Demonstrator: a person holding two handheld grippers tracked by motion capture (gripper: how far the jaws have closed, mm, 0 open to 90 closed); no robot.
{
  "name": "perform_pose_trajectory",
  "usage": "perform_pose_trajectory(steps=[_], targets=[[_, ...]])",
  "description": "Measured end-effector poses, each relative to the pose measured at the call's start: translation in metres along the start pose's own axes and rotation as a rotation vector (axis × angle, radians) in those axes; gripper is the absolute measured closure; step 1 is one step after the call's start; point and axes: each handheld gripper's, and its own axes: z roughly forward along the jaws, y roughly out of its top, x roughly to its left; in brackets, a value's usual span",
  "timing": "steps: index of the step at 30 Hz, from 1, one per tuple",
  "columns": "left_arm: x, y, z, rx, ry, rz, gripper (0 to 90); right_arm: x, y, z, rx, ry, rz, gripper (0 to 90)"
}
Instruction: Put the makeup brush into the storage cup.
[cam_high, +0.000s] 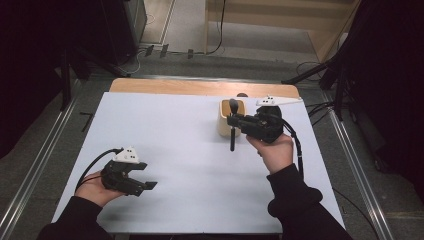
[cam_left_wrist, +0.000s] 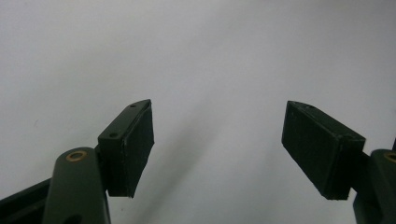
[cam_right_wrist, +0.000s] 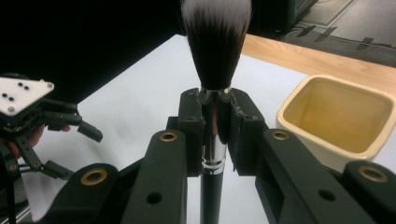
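Observation:
A makeup brush (cam_right_wrist: 215, 42) with dark, white-tipped bristles, a silver ferrule and a black handle stands upright in my right gripper (cam_right_wrist: 215, 122), whose jaws are shut on the ferrule. In the high view the right gripper (cam_high: 235, 122) holds the brush (cam_high: 233, 131) in front of a cream square cup (cam_high: 224, 126), with the handle hanging down over the table. The cup (cam_right_wrist: 341, 114) looks empty in the right gripper view. My left gripper (cam_high: 145, 181) rests low at the front left of the table, its jaws apart with nothing between its pads (cam_left_wrist: 133, 144).
A white sheet (cam_high: 175, 145) covers the table, with a wooden strip (cam_high: 200, 87) bare along the far edge. Metal rails (cam_high: 350, 150) run along both sides. Cables lie on the floor beyond the table.

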Motion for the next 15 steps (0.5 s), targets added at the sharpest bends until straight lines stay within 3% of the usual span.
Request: perform_pose_trajectory(steps=[15], targets=[[0.000, 0.000, 0.000, -0.004, -0.014, 0.006, 26.3, -0.012, 0.024, 0.000, -0.025, -0.016, 0.015, 77.9]])
